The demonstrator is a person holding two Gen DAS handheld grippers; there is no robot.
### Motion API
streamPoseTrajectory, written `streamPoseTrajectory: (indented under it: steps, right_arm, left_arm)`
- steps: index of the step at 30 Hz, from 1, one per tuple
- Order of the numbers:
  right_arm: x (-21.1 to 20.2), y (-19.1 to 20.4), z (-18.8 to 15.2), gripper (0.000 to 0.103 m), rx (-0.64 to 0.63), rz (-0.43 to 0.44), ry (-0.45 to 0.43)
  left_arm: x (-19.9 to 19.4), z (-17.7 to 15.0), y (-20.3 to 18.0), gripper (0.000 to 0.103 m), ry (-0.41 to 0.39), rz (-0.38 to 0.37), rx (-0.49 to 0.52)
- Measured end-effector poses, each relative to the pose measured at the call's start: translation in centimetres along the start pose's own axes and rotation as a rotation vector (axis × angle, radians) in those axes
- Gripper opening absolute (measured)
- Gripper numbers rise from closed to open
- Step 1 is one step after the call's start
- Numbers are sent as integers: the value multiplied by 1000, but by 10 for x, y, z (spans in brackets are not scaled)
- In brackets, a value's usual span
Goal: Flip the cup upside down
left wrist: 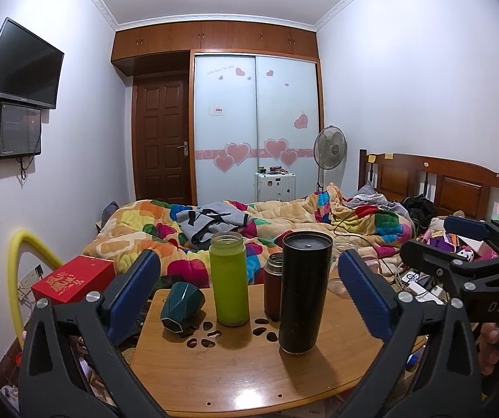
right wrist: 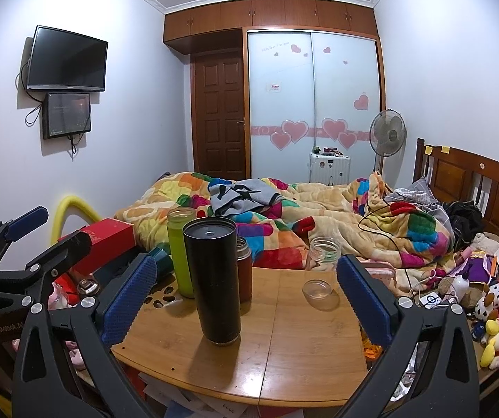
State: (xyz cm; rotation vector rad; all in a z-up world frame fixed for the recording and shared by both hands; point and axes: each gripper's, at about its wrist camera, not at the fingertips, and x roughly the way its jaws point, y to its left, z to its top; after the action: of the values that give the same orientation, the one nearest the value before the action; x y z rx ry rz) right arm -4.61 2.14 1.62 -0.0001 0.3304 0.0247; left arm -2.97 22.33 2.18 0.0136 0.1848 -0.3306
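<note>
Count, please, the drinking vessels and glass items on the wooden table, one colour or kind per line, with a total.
Black tumbler: 1
Green bottle: 1
Brown flask: 1
Dark green faceted cup, lying on its side: 1
Clear glass jar: 1
Clear glass lid: 1
Total: 6

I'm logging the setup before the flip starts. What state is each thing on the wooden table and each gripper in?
Tall black tumbler: upright, lid on.
Lime-green bottle: upright, no cap.
Dark red flask: upright, behind the tumbler.
Dark green faceted cup: tipped on its side, mouth facing the camera.
Clear glass jar: upright, lidless.
Small glass dish: right way up.
Left gripper: open, holding nothing.
Right gripper: open, holding nothing.
</note>
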Motion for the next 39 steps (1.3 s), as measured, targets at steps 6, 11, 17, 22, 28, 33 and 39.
streamPoseTrajectory:
  steps: [6,11,17,22,28,33,39]
  right_arm:
    - [-1,-1,0,103,-1,0,1]
    - [-1,-1,0,103,0,-2,0]
    - [-1,-1,0,103,-3,-1,3]
    - [-1,0,0,103,0,-1,0]
    - [0,-1,-1,103,-2,0,4]
    - [2,-2,-3,103,-7,2,12]
    - [3,-2,-4,103,-5,3,13]
  left_arm:
    - [-1,0,0,103,4,-1,1]
    - [-2,1,-1,103,4,-9,-5]
    - [-2,0,-2,103,0,-7,-8]
    - [1,0,-3,103,14,-21,-13]
    - [5,0,-3,103,20,-7,-22]
    - [9,-2,-3,103,42,-17,-34]
    - [9,-3,-3,103,39,-14,-28]
